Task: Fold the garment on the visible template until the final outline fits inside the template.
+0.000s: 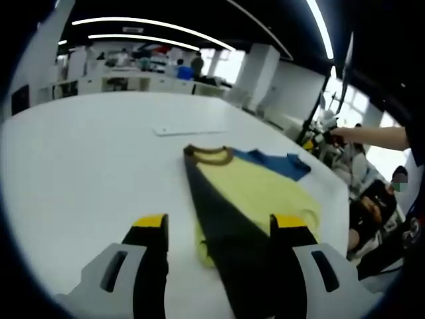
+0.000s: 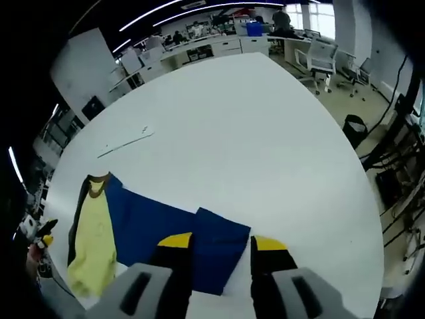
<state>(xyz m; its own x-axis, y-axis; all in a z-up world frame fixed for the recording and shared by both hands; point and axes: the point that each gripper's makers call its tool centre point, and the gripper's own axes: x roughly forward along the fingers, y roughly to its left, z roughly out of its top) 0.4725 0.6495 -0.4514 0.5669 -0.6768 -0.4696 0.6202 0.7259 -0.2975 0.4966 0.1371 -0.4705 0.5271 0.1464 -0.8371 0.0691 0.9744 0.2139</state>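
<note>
In my left gripper view the shirt (image 1: 246,193) lies flat on the white surface (image 1: 86,153), yellow body with a dark panel, brown collar and blue sleeve. My left gripper (image 1: 221,229) hangs above its near edge, fingers spread, holding nothing. In my right gripper view the right gripper (image 2: 221,249) has its fingers spread either side of the blue sleeve (image 2: 216,249), not pinching it.
</note>
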